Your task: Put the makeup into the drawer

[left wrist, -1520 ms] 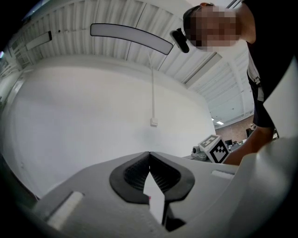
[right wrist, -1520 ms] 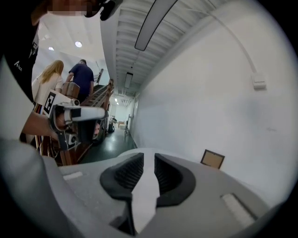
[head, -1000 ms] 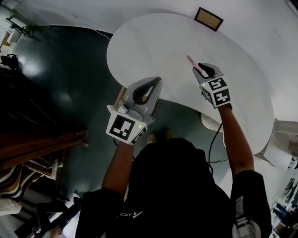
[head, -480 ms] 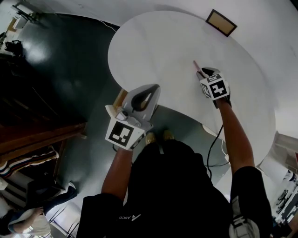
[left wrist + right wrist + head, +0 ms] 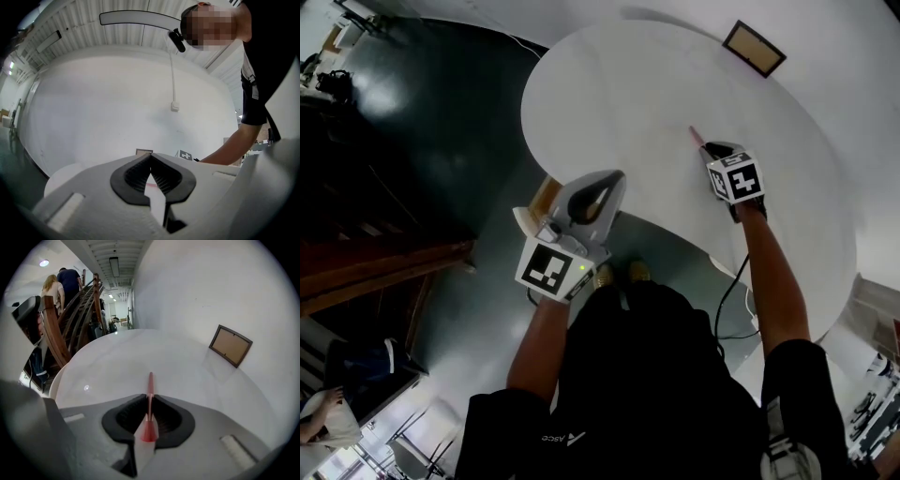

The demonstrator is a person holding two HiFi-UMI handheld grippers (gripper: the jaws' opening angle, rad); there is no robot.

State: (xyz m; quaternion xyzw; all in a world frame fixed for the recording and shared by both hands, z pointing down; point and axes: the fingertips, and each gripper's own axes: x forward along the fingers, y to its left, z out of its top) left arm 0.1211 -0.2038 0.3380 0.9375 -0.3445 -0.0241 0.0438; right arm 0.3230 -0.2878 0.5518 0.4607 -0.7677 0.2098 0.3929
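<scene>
Right hand-held gripper (image 5: 149, 397): jaws just closed in, now pinching pink makeup pencil (image 5: 150, 383) at surface of white desk (image 5: 619, 84). Left hand-held gripper (image 5: 151, 154): clenched, empty. Main risk: thin pencil pivots or slips during lift. Minor risk: tip drags on desk

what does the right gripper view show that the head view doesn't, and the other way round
Only the right gripper view: how the right gripper grips. Its jaws have just been closing and now pinch the pink pencil. It also shows a long corridor. Only the head view: the left gripper, the person's body and the dark floor. Both: the white round table, the pencil and the brown frame.
</scene>
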